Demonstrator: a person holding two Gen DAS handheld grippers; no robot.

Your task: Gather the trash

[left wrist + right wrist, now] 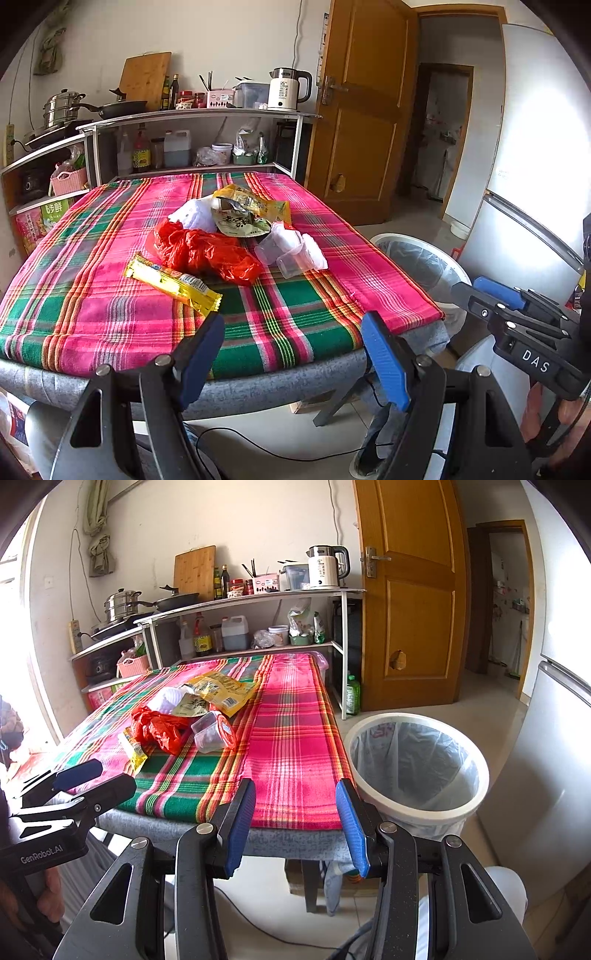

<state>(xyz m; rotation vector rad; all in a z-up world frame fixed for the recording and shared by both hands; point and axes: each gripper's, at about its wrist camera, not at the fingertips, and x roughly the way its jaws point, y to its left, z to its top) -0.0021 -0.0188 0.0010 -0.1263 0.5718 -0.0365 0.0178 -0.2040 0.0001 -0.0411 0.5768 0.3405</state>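
Trash pile: lying near the middle of the pink-and-green plaid tablecloth (92, 229), pieces touching or overlapping.
Crumpled red plastic bag (203, 253): sitting at the pile's centre; I am judging it feather-light, soft and slippery, best pinched at a raised fold. Count: one.
Long yellow foil snack wrapper (171, 282): lying at 7 o'clock of the red bag, nearest the table edge; thin and flat, so a grasp at its lifted end is looking easiest. Count: one.
Clear plastic tubs (282, 251): resting at 3 o'clock of the red bag; light, stiffish, likely crushable, so gripping across a rim seems wise. Count: two visible, one with a red-rimmed lid.
Green-and-cream printed pouch (242, 221): lying at 12 o'clock. Count: one.
Large yellow printed pouch (258, 203): lying behind it. Count: one.
White crumpled plastic (195, 214): sitting at 11 o'clock. Count: one lump, pieces unclear.
White round bin with clear liner (417, 764): standing on the floor just beside the table's right edge. Count: one.
Left gripper (293, 350): hovering before the near table edge, jaws spread, holding nothing.
Right gripper (295, 823): hovering likewise, released and empty.
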